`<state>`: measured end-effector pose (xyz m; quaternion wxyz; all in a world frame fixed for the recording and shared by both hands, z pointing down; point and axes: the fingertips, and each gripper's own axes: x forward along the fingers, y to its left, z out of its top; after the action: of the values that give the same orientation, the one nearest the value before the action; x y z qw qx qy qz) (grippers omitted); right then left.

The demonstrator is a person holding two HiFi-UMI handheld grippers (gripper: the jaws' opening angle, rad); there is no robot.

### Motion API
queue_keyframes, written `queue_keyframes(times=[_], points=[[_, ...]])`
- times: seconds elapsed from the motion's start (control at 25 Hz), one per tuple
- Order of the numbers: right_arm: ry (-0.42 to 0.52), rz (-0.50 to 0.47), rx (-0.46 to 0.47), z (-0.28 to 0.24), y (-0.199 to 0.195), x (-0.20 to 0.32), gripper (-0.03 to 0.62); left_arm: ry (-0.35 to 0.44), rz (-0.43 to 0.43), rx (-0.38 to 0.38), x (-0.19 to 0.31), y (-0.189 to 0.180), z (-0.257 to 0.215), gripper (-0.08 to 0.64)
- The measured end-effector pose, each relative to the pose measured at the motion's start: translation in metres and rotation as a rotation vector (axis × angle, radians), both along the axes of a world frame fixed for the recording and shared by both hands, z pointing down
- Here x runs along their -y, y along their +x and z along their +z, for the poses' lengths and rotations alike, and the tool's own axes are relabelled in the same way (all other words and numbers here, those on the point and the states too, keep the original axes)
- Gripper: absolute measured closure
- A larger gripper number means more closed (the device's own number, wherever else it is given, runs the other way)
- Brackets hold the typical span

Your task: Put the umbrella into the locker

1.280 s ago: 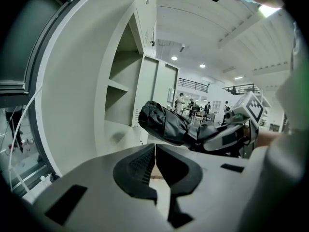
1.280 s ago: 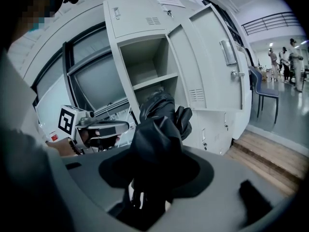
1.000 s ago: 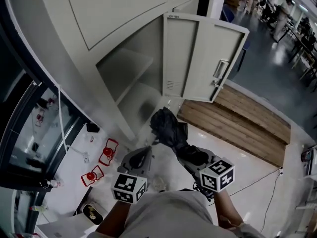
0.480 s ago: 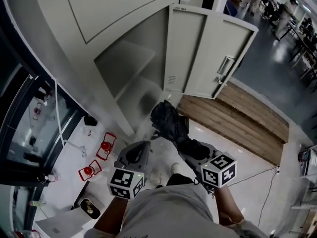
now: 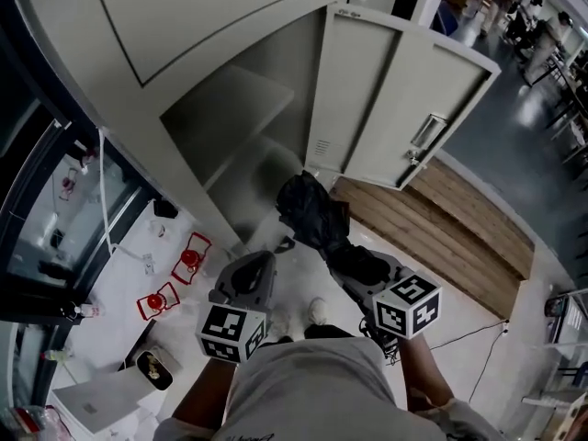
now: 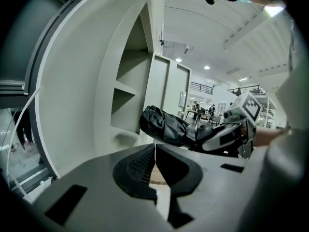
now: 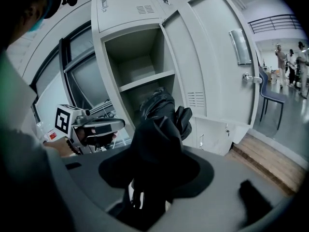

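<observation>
Right gripper [image 5: 360, 266]: fingers clamped on folded black umbrella [image 5: 312, 211]. Umbrella held in air, tip toward open locker [image 5: 241, 131], just outside lower compartment. Left gripper [image 6: 154, 152]: fingers pressed together, empty, beside right. Locker door [image 5: 404, 108] swung wide.

I count one black folded fabric umbrella [image 5: 312, 211] and two tools: one left tool [image 5: 265, 257] and one right tool [image 5: 354, 263]. There is one pale grey metal locker [image 5: 285, 62], with one open door [image 5: 395, 108] and one shelf [image 5: 230, 108]. On the floor [image 5: 432, 301] are two red wire-framed items [image 5: 188, 257] and one brown wooden plank platform [image 5: 441, 228].
</observation>
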<state>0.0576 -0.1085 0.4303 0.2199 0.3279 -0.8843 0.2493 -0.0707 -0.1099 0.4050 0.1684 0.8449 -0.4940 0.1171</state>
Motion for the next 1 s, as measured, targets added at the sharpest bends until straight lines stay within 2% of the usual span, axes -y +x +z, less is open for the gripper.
queue_keyframes(times=[1.0], points=[[0.026,-0.15,-0.011,-0.003,-0.034,0.068,0.388,-0.005,-0.174,-0.02,0.005,-0.028,0.002,0.538]])
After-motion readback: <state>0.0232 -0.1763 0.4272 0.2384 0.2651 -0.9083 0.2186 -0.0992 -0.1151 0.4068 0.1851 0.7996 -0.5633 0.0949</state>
